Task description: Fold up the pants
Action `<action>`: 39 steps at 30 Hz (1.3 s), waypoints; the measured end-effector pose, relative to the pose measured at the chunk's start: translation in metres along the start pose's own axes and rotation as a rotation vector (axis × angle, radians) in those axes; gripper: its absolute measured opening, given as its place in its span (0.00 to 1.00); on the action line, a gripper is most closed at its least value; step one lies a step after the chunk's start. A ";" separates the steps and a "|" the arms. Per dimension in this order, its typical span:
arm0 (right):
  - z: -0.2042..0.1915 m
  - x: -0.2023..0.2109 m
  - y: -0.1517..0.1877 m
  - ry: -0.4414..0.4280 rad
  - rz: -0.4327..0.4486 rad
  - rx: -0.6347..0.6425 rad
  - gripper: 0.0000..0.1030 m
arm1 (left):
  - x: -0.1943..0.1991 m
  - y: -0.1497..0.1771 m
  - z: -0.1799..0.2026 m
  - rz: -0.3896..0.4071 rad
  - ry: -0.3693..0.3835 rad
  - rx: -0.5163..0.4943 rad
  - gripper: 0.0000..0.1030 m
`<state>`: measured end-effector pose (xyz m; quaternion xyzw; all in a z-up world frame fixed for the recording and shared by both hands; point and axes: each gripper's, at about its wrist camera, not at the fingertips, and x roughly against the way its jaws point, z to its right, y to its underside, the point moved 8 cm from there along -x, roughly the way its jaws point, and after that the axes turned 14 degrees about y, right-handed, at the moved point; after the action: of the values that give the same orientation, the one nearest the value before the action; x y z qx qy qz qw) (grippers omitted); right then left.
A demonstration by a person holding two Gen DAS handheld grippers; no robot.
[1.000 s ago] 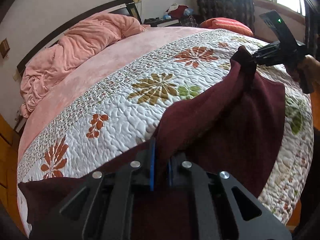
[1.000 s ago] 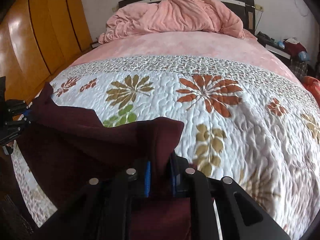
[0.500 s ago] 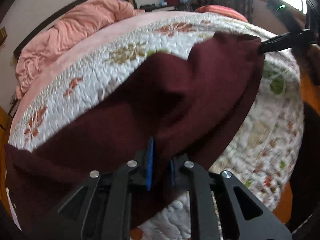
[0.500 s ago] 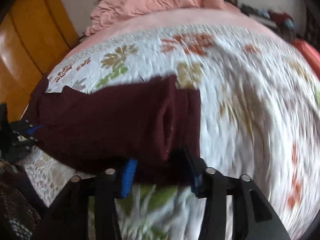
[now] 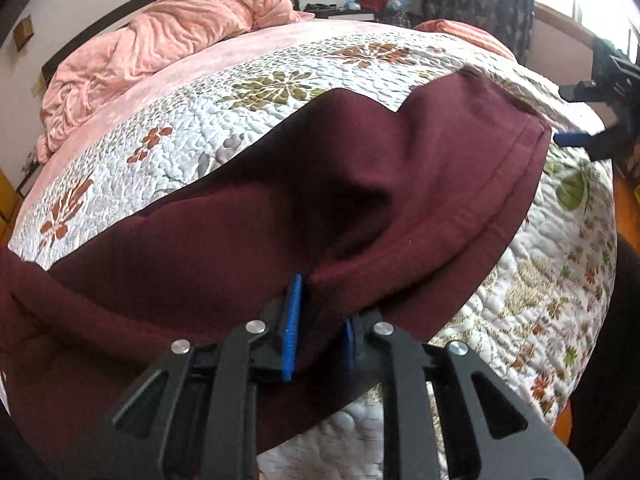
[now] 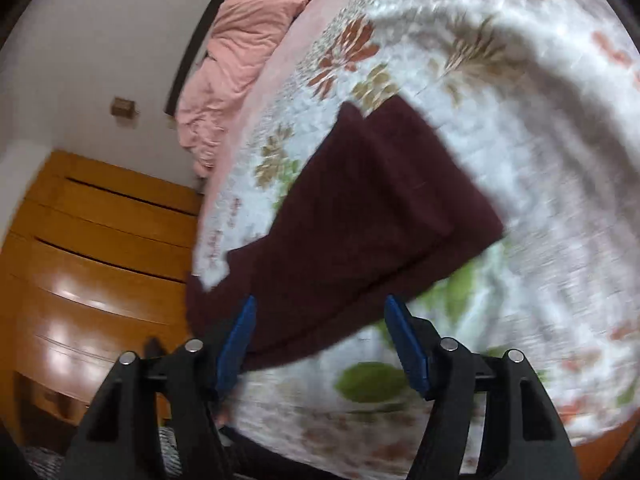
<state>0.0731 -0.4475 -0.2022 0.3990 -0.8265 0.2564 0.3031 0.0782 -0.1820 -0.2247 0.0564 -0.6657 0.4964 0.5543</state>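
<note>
1. The bed [image 5: 540,320] in front of you carries a white flowered quilt [image 5: 192,148], with a rumpled pink blanket [image 5: 160,44] heaped by the headboard.
2. The maroon pants [image 5: 360,184] lie across the near part of the quilt, folded over, one hemmed edge toward your right side.
3. Your left gripper [image 5: 318,328] is clamped on a bunch of the pants' near edge, cloth squeezed between its blue pads.
4. Your right gripper [image 6: 320,340] has its jaws spread wide, holding nothing, just off the pants' edge.
</note>
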 end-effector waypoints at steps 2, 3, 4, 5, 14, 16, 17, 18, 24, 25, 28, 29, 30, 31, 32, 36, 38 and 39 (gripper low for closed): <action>-0.004 -0.014 0.002 0.017 -0.032 -0.019 0.65 | 0.002 -0.001 -0.002 0.008 0.013 0.037 0.16; -0.003 -0.018 0.002 0.037 -0.032 -0.030 0.64 | 0.002 -0.002 -0.003 0.010 0.016 0.048 0.16; -0.002 -0.021 0.000 0.052 -0.026 -0.045 0.61 | 0.003 -0.002 -0.003 0.012 0.019 0.057 0.16; 0.000 -0.024 -0.003 0.057 -0.021 -0.062 0.59 | 0.003 -0.003 -0.003 0.013 0.019 0.059 0.16; 0.000 -0.023 -0.028 0.102 0.049 -0.095 0.10 | 0.005 -0.004 -0.004 0.010 0.039 0.083 0.17; -0.005 -0.003 -0.032 0.112 0.101 -0.054 0.09 | 0.014 -0.009 0.000 0.037 0.044 0.076 0.17; -0.010 0.012 -0.034 0.093 0.137 -0.047 0.09 | 0.021 -0.014 0.003 0.060 0.040 0.065 0.18; -0.011 0.021 -0.033 0.087 0.152 -0.044 0.08 | 0.028 -0.018 0.007 0.080 0.031 0.050 0.18; 0.036 -0.007 -0.020 0.280 0.048 -0.071 0.08 | 0.006 -0.009 0.026 -0.002 -0.007 -0.007 0.20; 0.041 -0.015 -0.016 0.278 0.038 -0.097 0.09 | -0.005 -0.001 0.025 -0.028 -0.010 -0.005 0.21; 0.036 -0.007 -0.013 0.292 0.071 -0.069 0.17 | -0.001 0.002 0.022 0.021 -0.005 0.005 0.24; 0.031 -0.003 -0.012 0.313 0.079 -0.049 0.25 | 0.001 0.001 0.021 0.022 0.004 0.020 0.28; 0.026 0.004 -0.009 0.361 0.084 -0.018 0.29 | 0.004 0.001 0.020 0.020 0.020 0.038 0.34; 0.022 0.011 -0.006 0.406 0.096 0.003 0.35 | 0.009 0.000 0.021 0.021 0.035 0.049 0.37; 0.014 0.022 -0.003 0.475 0.127 0.035 0.36 | 0.018 -0.001 0.021 0.034 0.050 0.059 0.45; -0.034 0.039 0.005 0.528 0.214 0.150 0.36 | 0.063 0.006 0.008 0.122 0.043 0.128 0.72; -0.075 0.023 0.014 0.432 0.194 0.230 0.36 | 0.081 0.014 -0.010 0.138 0.014 0.174 0.72; -0.101 0.006 0.023 0.371 0.162 0.288 0.36 | 0.092 0.023 -0.027 0.149 -0.017 0.216 0.72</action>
<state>0.0813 -0.3706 -0.1327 0.3166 -0.7408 0.4641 0.3682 0.0473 -0.1068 -0.1681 0.0705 -0.6155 0.6046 0.5007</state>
